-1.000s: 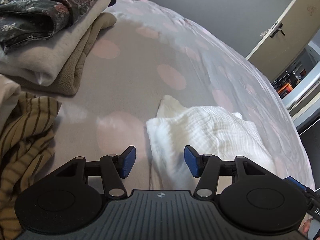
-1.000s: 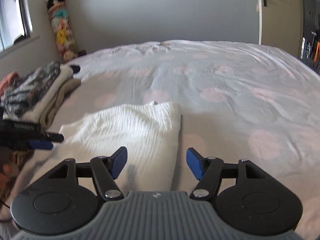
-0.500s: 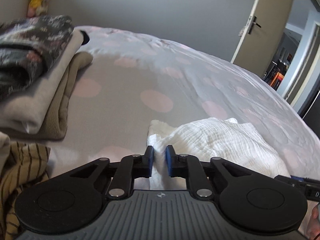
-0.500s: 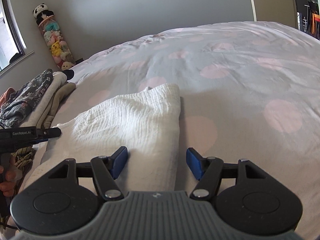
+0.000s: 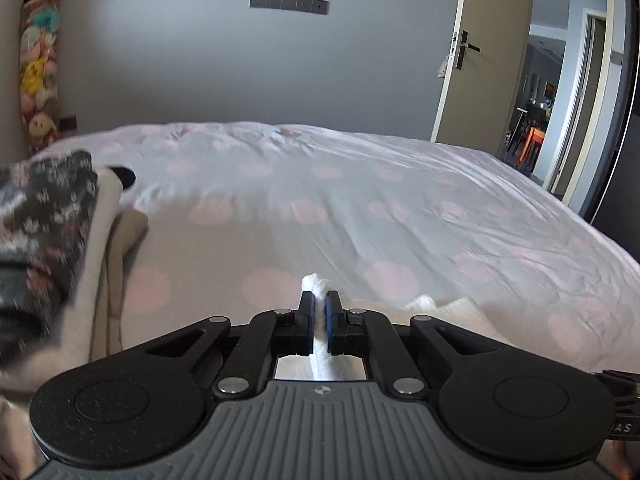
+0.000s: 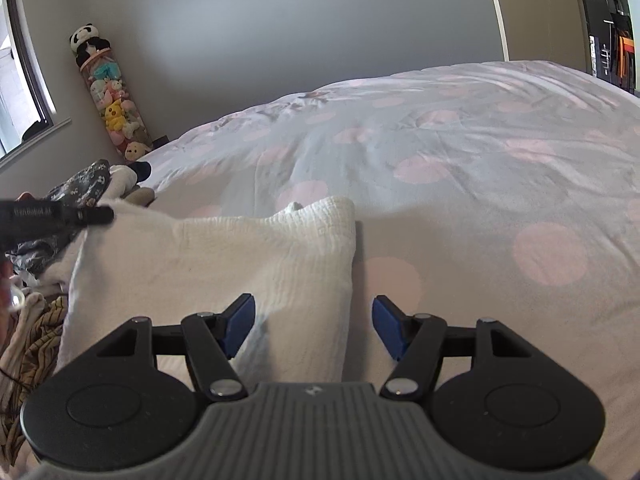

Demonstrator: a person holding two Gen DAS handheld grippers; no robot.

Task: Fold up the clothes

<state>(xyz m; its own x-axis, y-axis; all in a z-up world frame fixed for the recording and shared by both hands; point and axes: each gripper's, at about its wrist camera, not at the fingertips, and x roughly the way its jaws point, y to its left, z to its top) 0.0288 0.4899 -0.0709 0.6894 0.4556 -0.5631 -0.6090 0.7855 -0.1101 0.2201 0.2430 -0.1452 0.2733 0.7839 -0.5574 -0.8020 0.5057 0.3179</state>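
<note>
A white crinkled garment [image 6: 224,264] lies folded on the bed, its left corner raised. My left gripper [image 5: 319,300] is shut on that corner of the white garment [image 5: 315,282], a tuft of cloth poking out past the blue pads. From the right wrist view the left gripper [image 6: 96,215] shows at the left edge, holding the lifted corner. My right gripper [image 6: 313,320] stands open just above the garment's near right edge, one pad over the cloth and the other over the bedcover. Nothing is pinched between its fingers.
The bed [image 6: 480,184] has a grey cover with pink dots. A stack of folded clothes [image 5: 52,232] sits at the left, with a striped brown garment [image 6: 32,336] nearer. A tube of plush toys [image 6: 116,112] stands in the corner. A door [image 5: 472,60] is open at the right.
The left gripper closed on the white garment's corner and lifted it upward, its view tilting up toward the wall. The right gripper stayed open in about the same place.
</note>
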